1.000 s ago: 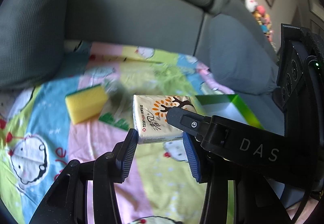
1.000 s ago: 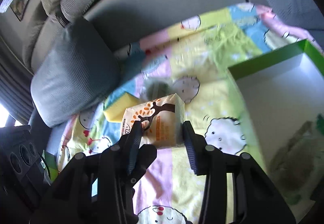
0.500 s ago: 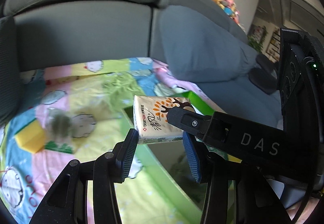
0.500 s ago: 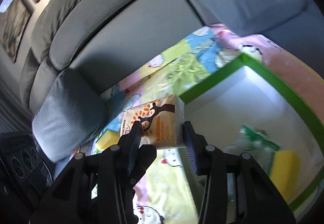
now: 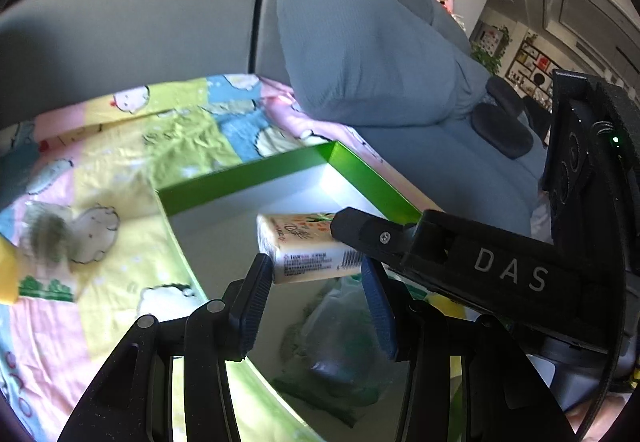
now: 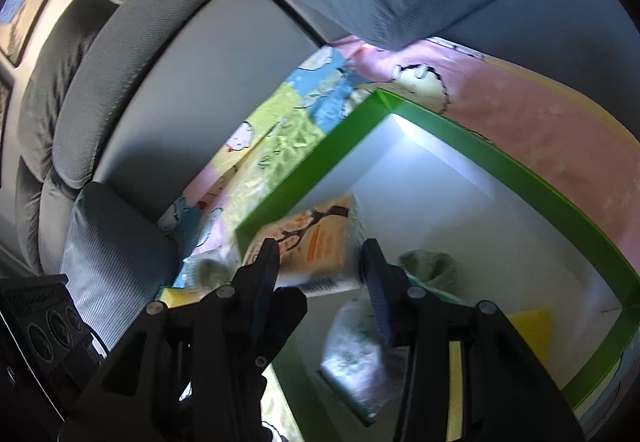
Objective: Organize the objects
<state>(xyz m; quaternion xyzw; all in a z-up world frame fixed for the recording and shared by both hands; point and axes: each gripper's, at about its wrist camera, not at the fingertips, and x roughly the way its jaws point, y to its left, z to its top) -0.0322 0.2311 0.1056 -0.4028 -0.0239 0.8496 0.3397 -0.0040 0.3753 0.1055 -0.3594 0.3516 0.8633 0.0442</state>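
A cream tissue pack (image 5: pixel 308 254) with an orange tree print hangs over the white inside of a green-rimmed box (image 5: pixel 240 178). My left gripper (image 5: pixel 314 274) is shut on it, blue pads at its two ends. The pack is tipped, its barcode side facing this camera. The right gripper's black finger (image 5: pixel 360 230) lies against its upper right corner. In the right wrist view the same pack (image 6: pixel 316 242) sits between the pads of my right gripper (image 6: pixel 320 254), also shut on it, above the box's near-left corner (image 6: pixel 500 162).
Inside the box lie a clear bag with green contents (image 6: pixel 360 346), a green scrubber (image 6: pixel 428 266) and a yellow sponge (image 6: pixel 528 322). Another yellow sponge (image 5: pixel 6 274) and a fuzzy grey-green pad (image 5: pixel 48 234) rest on the cartoon blanket (image 5: pixel 120 146). Grey sofa cushions (image 5: pixel 360 54) stand behind.
Both grippers carried the tissue pack sideways from over the blanket to over the green box. The pack has tipped between the pads, so its barcode side now shows.
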